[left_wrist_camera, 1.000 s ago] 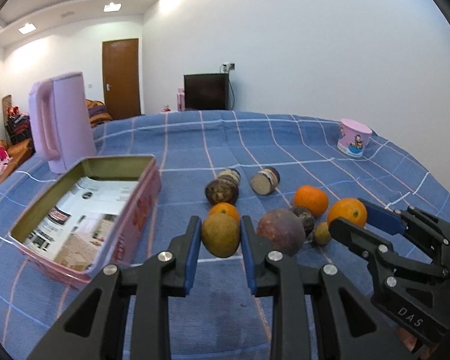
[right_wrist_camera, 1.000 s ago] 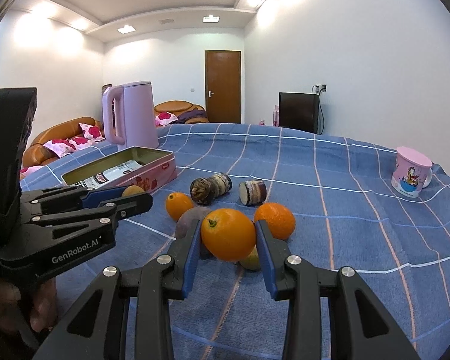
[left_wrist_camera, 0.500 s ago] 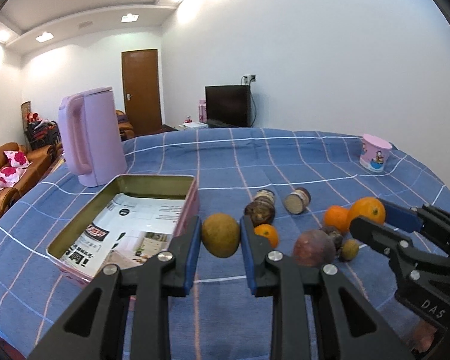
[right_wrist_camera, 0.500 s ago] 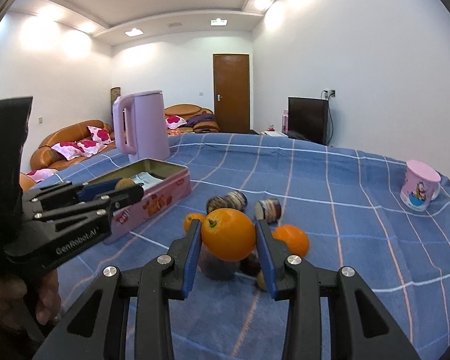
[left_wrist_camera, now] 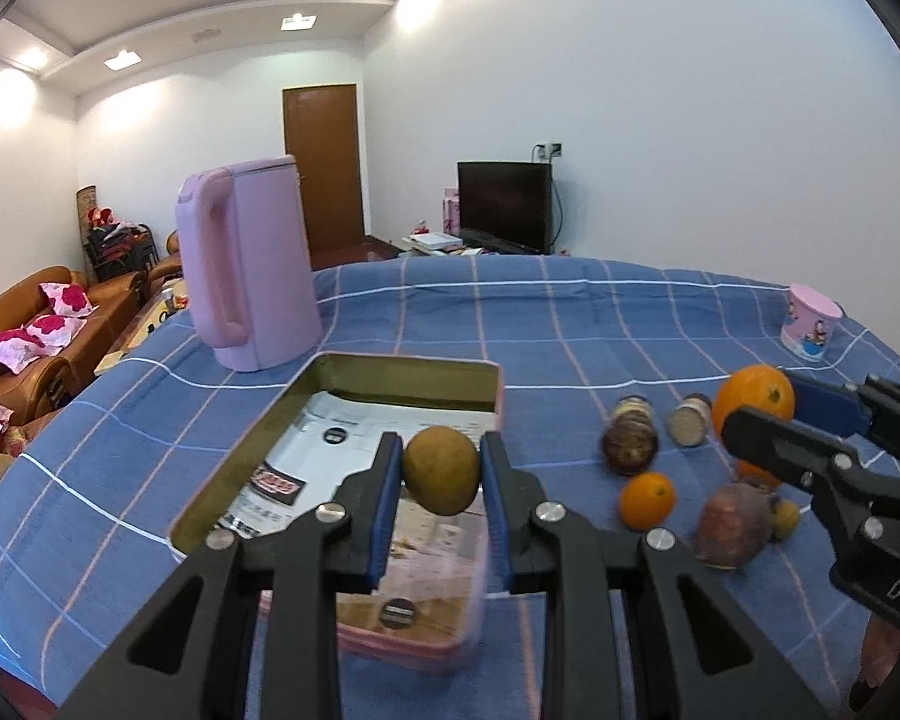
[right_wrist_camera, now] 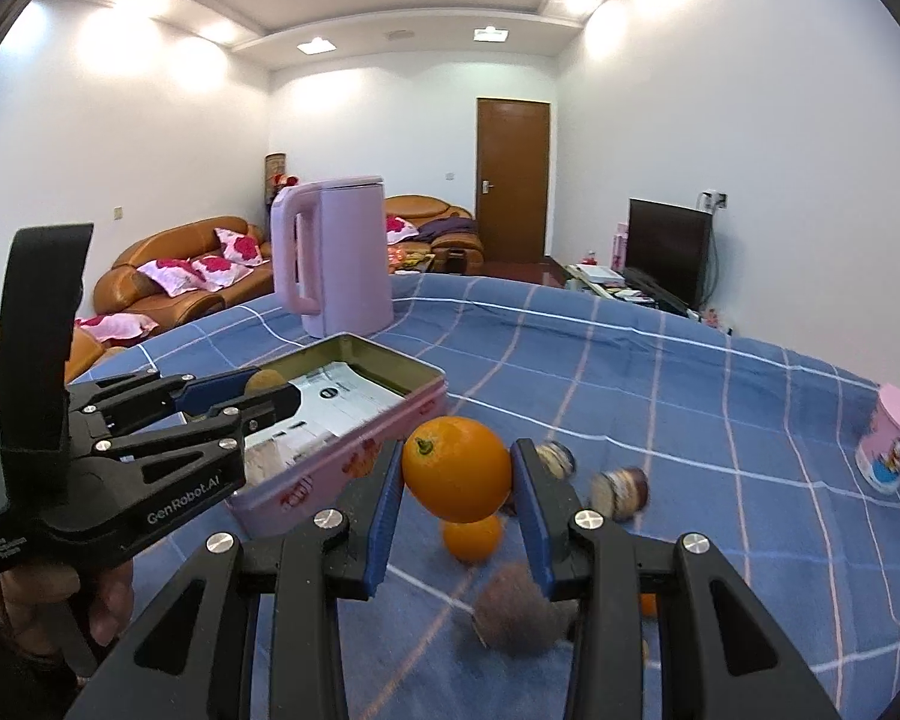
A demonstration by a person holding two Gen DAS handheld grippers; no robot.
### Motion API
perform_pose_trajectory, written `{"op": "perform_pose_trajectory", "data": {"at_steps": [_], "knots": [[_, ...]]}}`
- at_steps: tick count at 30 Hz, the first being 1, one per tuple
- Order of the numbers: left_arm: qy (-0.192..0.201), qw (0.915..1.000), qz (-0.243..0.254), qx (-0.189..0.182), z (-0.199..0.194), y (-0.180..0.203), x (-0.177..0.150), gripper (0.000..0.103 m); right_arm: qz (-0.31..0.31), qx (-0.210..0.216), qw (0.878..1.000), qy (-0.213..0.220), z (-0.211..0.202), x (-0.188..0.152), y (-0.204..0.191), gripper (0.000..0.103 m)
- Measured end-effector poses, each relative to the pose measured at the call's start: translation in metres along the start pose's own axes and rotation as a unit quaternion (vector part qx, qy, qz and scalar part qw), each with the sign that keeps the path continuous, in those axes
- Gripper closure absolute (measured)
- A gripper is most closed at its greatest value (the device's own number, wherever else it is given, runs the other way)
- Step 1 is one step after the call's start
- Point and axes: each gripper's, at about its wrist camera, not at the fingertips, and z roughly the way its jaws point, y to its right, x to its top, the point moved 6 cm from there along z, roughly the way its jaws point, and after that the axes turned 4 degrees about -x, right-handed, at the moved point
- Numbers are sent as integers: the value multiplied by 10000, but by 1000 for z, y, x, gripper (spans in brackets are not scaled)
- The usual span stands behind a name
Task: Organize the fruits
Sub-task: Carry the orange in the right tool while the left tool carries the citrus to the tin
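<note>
Lying open on the blue checked cloth (left_wrist_camera: 570, 324), the pink tin (left_wrist_camera: 498, 381) is the largest of the task's things and is lined with printed paper; thin and stiff, it is judged light enough to slide if knocked, so fruit is better lowered than dropped; the large orange (right_wrist_camera: 456, 468) is pinched across its widest part by the right gripper (right_wrist_camera: 457, 483), raised above the cloth just beside the tin's near corner; firm and fairly heavy, its waxy rind is judged slippery, so the hold at the middle suits it; the yellow-brown fruit (left_wrist_camera: 441, 470), smaller and duller, is clamped the same way by the left gripper (left_wrist_camera: 441, 480) and hangs above the tin's paper lining; it is judged firm yet bruisable under harder squeezing; a small orange (left_wrist_camera: 647, 501), a dark reddish fruit (left_wrist_camera: 732, 525) and two dark rolls are left on the cloth; compared with a second ago, both fruits have been lifted off the pile and carried towards the tin, which was then well to the left.
</note>
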Motion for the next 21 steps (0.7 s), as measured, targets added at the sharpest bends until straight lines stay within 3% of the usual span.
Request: {"op": "perform_pose_trajectory", "data": {"at_steps": [21], "knots": [[-398, 9987, -102, 300, 39, -60, 10, 75, -396, 496, 9971, -417, 74, 26, -55, 65]]}}
